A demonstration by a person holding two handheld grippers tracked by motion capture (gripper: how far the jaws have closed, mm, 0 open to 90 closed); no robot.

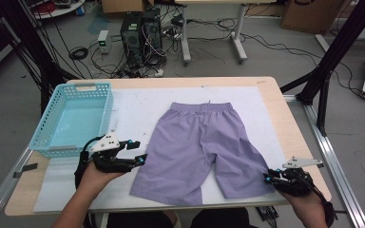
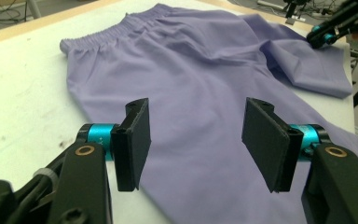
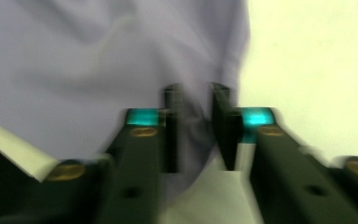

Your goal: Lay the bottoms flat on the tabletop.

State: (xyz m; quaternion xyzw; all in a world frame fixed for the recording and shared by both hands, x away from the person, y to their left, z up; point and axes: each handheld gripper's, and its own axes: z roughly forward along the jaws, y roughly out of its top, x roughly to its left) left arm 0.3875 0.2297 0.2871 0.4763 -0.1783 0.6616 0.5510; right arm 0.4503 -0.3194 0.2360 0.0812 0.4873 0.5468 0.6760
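A pair of lilac shorts (image 1: 200, 147) lies flat on the white sheet (image 1: 138, 107) covering the worktop (image 1: 271, 95), waistband at the far edge and both leg hems toward the person. The garment's long axis runs from near to far, so the coming move probably turns on the two hem corners.

The left gripper (image 1: 138, 153) hovers just beside the outer edge of the left leg, jaws spread with nothing between them — in the left gripper view (image 2: 196, 140) the fabric lies below and ahead of the open pads, not touched. The right gripper (image 1: 267, 176) sits at the outer corner of the right leg hem; in the right gripper view (image 3: 196, 126) the jaws stand close together with a fold of purple cloth between them, though blur hides whether the pads truly press on it.

The right hand is nearer its hem. The blue basket (image 1: 52, 142) waits at the far left, well apart from the shorts.
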